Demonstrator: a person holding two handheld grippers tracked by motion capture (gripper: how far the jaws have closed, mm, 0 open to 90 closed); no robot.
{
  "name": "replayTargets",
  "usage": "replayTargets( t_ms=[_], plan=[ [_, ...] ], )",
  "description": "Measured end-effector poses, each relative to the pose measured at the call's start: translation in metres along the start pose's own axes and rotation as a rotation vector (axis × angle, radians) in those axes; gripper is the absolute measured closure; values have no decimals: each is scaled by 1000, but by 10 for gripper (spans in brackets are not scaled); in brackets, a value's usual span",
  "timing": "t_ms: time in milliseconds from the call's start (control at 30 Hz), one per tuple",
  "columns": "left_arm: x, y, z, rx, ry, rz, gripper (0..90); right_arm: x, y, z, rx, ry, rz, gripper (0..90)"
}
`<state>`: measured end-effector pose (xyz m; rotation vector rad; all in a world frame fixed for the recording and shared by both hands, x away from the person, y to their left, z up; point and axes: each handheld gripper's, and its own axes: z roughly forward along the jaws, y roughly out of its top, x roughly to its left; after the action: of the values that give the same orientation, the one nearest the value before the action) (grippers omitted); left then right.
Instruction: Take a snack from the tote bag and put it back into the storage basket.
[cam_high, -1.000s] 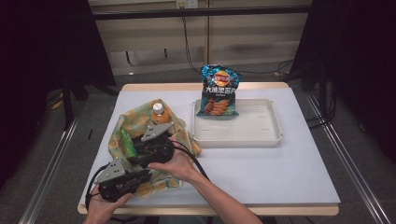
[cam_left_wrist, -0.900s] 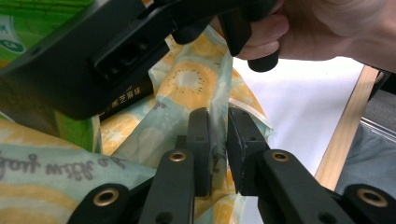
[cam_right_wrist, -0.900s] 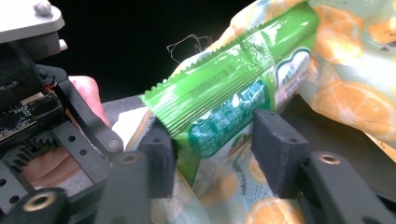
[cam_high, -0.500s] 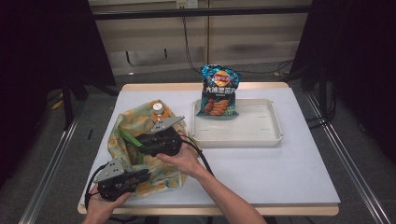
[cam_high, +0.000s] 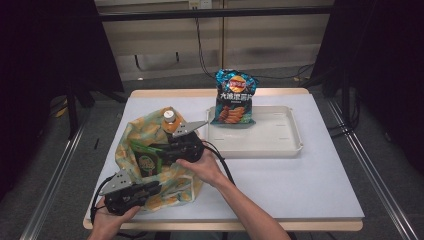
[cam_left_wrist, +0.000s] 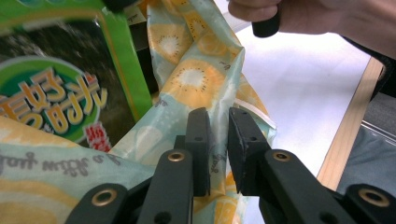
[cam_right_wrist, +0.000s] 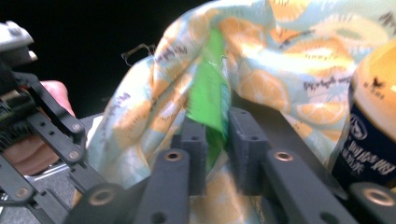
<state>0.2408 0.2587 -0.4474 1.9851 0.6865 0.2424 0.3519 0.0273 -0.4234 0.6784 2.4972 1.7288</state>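
A fruit-print cloth bag (cam_high: 131, 135) lies open on the table's left side. My left gripper (cam_high: 156, 188) is at the bag's near edge, shut on a fold of the bag (cam_left_wrist: 196, 79), as the left gripper view (cam_left_wrist: 218, 135) shows. My right gripper (cam_high: 161, 156) reaches into the bag's mouth. Its jaws have just been closing, and they now pinch the top edge of a green snack packet (cam_right_wrist: 210, 88) in the right gripper view (cam_right_wrist: 217, 130). The packet (cam_high: 147, 162) stands inside the bag. A bottle (cam_high: 169, 117) with an orange label stands at the bag's far side.
A white tray (cam_high: 295, 135) sits to the right of the bag, and a blue chips bag (cam_high: 235, 97) leans on its far left corner. White tabletop (cam_high: 300, 185) stretches to the right and front. Cables trail from both grippers.
My right hand and gripper have drifted a little to the right and away over the bag's mouth. The left gripper has stayed at the bag's near edge.
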Motion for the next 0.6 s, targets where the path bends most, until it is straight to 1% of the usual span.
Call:
replayTargets(
  t_ms=[33,67,133,267,300,467,567,600],
  plan=[
    [0,0,0,0,0,0,787,0,-1,2,11,-2,4,696],
    [0,0,0,-1,0,-2,786,0,-2,3,16,-6,6,672],
    [0,0,0,0,-2,1,785,0,-4,7,27,-2,6,641],
    [0,0,-1,-1,2,-1,781,-1,-7,14,47,-9,15,607],
    [0,0,-1,-1,1,0,780,-2,-9,16,63,-11,16,614],
    [0,0,-1,-3,-1,-3,778,-3,-15,18,75,-16,30,676],
    [0,0,-1,-2,1,-2,778,-4,-15,16,70,-20,31,718],
    [0,0,-1,-3,1,-1,778,-5,-14,15,60,-15,31,728]
  ],
)
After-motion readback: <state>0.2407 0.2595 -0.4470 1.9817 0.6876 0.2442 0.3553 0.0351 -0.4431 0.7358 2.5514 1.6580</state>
